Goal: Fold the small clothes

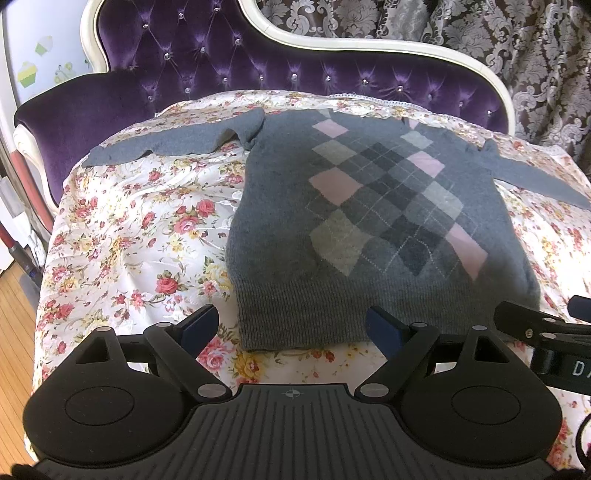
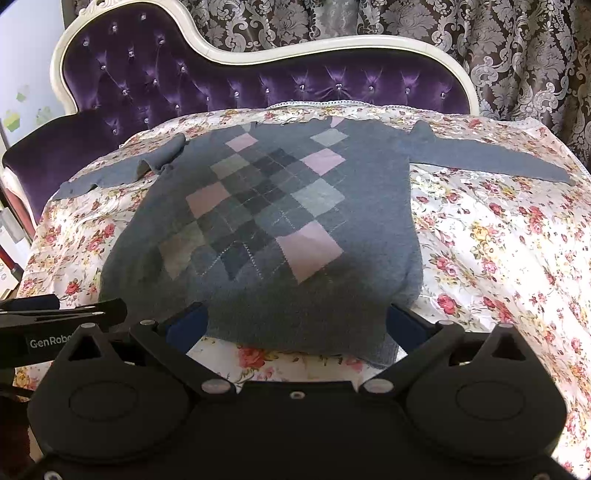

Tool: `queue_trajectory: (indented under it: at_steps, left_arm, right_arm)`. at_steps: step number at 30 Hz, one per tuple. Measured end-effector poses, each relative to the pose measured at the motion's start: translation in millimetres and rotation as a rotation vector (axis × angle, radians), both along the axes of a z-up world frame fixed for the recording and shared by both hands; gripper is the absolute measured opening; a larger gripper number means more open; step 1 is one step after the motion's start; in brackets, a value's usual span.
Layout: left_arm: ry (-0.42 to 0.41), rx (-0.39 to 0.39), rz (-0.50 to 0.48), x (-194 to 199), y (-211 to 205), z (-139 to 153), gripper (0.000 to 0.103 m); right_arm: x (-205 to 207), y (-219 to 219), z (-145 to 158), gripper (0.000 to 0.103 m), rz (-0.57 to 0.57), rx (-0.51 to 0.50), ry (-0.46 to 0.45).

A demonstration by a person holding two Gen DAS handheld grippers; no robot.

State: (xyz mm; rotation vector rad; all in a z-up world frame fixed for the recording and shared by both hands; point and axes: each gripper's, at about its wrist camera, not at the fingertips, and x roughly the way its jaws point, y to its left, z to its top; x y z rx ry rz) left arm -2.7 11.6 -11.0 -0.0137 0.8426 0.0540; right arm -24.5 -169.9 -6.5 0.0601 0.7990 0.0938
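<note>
Both grippers are hovering over the near edge of the spread, tilted downward toward the hem, side by side.

Left gripper (image 1: 291, 325): jaws standing wide apart, nothing between the pads. Its blue-padded fingertips (image 1: 384, 326) are sitting just above the ribbed hem; the left one is over the floral cloth, the right one over the knit. No contact visible.

Right gripper (image 2: 295, 325): jaws likewise spread wide, straddling the hem's right portion. The pads are partly hidden behind the knit edge, so whether they are touching fabric cannot be told; they are not pinching it.

The sweater (image 1: 369, 206) is lying flat, front up, on the floral bedspread (image 1: 129, 229), hem nearest the cameras, neckline toward the headboard (image 1: 221, 66). Soft grey knit, slightly fuzzy, with an argyle panel of pink, pale grey and dark grey diamonds crossed by thin stitched lines. Hem is ribbed. Both sleeves are stretching outward; the left sleeve (image 1: 166, 144) is bunching and folding at the shoulder, the right sleeve (image 2: 487, 158) is lying straighter.

Bedspread: glossy, wrinkled, rose print. Headboard: purple tufted velvet with crystal buttons, curved cream frame. Damask curtain (image 2: 369, 22) behind.
</note>
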Motion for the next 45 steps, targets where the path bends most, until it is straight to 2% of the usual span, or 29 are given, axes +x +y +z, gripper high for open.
queue_trajectory:
  at_steps: [39, 45]
  left_arm:
    - [0.018, -0.004, -0.015, 13, 0, -3, 0.087]
    - [0.009, -0.011, -0.024, 26, -1, 1, 0.087]
  right_arm:
    - [14, 4, -4, 0.102, 0.013, 0.027, 0.039]
    - [26, -3, -2, 0.102, 0.008, 0.084, 0.056]
